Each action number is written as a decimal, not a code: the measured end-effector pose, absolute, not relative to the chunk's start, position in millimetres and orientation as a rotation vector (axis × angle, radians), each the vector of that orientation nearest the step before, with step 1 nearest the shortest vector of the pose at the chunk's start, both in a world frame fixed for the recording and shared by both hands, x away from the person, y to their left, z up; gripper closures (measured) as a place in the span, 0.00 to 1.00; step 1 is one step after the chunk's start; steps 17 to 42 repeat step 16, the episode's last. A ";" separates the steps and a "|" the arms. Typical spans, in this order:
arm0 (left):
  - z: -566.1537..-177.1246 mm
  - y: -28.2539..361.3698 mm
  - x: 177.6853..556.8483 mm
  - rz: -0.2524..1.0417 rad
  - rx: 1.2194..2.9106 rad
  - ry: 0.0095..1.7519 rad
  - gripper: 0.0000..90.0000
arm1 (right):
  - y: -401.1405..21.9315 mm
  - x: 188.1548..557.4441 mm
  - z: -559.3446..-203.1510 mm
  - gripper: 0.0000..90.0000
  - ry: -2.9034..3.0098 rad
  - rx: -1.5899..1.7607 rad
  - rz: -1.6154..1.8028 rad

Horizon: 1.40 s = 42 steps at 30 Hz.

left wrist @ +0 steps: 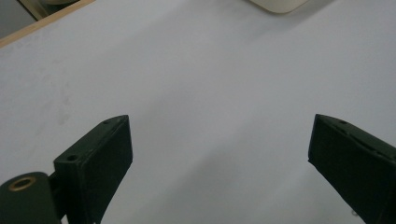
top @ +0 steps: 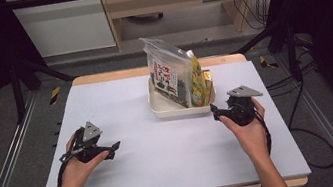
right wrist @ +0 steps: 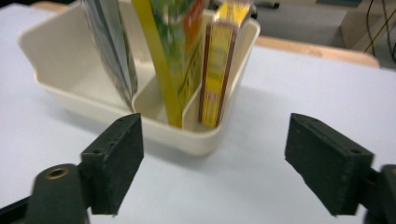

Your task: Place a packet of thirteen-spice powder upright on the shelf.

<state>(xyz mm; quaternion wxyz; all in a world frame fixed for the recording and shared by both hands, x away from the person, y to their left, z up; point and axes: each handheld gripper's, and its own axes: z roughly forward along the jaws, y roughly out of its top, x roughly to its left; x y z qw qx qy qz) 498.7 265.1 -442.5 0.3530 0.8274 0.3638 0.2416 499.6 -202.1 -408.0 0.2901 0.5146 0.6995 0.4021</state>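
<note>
Both hands low at table front edge. Left gripper [top: 108, 151] jaws wide, nothing between, over bare white mat [top: 165, 164]. Right gripper [top: 216, 111] jaws wide, empty, just beside cream tray [right wrist: 70, 93] w/ dividers: clear seaweed bag [top: 167, 75], green-yellow pack [right wrist: 180, 42], yellow box [right wrist: 217, 60], all upright.

Light falls evenly from above onto the pale counter [top: 165, 164], which reads bright while the surroundings at the left and right edges of the high view sink into near black. Shadows are soft and short (a faint one lies under the cream tray [right wrist: 70, 88]). The clear snack bag [top: 166, 68] catches some glare. In the 2 gripper views the near black fingers [left wrist: 98, 163] look soft, and the right gripper view is slightly motion-blurred throughout.
</note>
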 end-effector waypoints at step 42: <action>-450.8 301.2 510.0 0.685 2.120 1.096 0.06 | -212.5 481.8 -446.5 0.15 1.960 1.354 0.956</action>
